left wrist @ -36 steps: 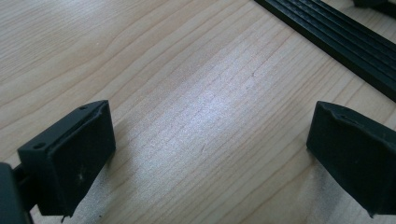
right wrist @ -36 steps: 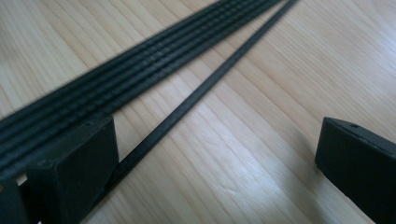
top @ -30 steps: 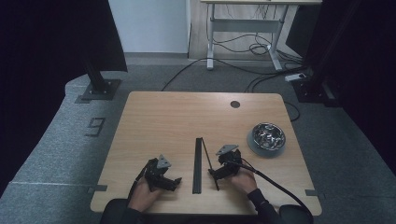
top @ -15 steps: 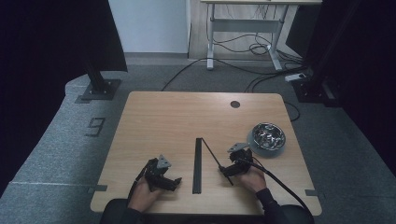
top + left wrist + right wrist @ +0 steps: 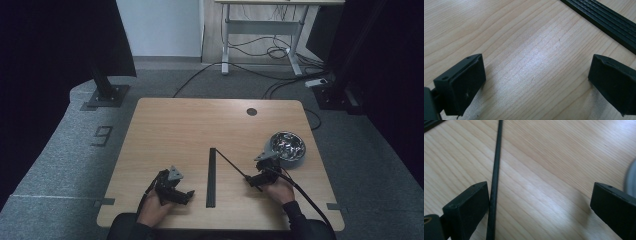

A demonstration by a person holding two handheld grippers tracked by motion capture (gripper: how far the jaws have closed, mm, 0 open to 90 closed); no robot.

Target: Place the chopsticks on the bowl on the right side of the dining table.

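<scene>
A long black ribbed strip (image 5: 212, 177) lies along the middle of the wooden table (image 5: 200, 125). A thin black rod (image 5: 231, 164) slants from the strip's far end towards my right gripper (image 5: 257, 172). In the right gripper view the rod (image 5: 495, 177) runs just inside the left jaw, and the gripper (image 5: 541, 205) stands open over bare wood. My left gripper (image 5: 182, 192) rests near the front edge, left of the strip. In its own view the left gripper (image 5: 536, 82) is open wide on bare wood, with the strip (image 5: 604, 22) beyond.
A metal bowl (image 5: 288, 146) with small dark parts stands right of my right gripper; its blurred rim (image 5: 631, 180) shows at the right edge of the right gripper view. A round cable hole (image 5: 251, 111) sits at the table's far side. Cables trail from both grippers.
My right gripper has moved to the right, towards the bowl, and the thin rod now slants from the strip to it. The left gripper has stayed put.
</scene>
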